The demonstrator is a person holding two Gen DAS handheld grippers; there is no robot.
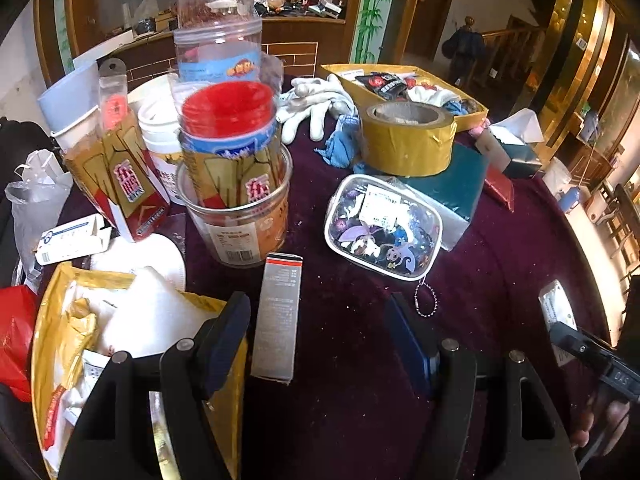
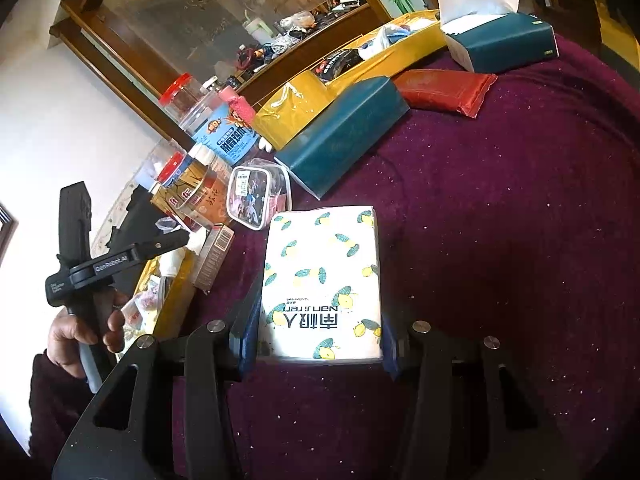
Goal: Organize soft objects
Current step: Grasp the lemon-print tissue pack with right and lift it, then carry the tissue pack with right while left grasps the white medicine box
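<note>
Right hand-held gripper (image 2: 318, 344) clasps the tissue pack (image 2: 322, 284); left hand-held gripper (image 1: 320, 336) gapes empty. Next, probably carrying it to a yellow box (image 2: 348, 60).

On the tabletop (image 1: 500, 264), the pouch (image 1: 383, 227) lies right of the jar (image 1: 240, 200), before the tape roll (image 1: 408, 138). Gloves (image 1: 316, 104) lie behind, left of the tray (image 1: 400, 80).

My white tissue pack (image 2: 322, 284) has yellow lemons with green leaves; the tablecloth (image 2: 500, 220) is dark purple, the tissue box (image 2: 506, 42) teal.
</note>
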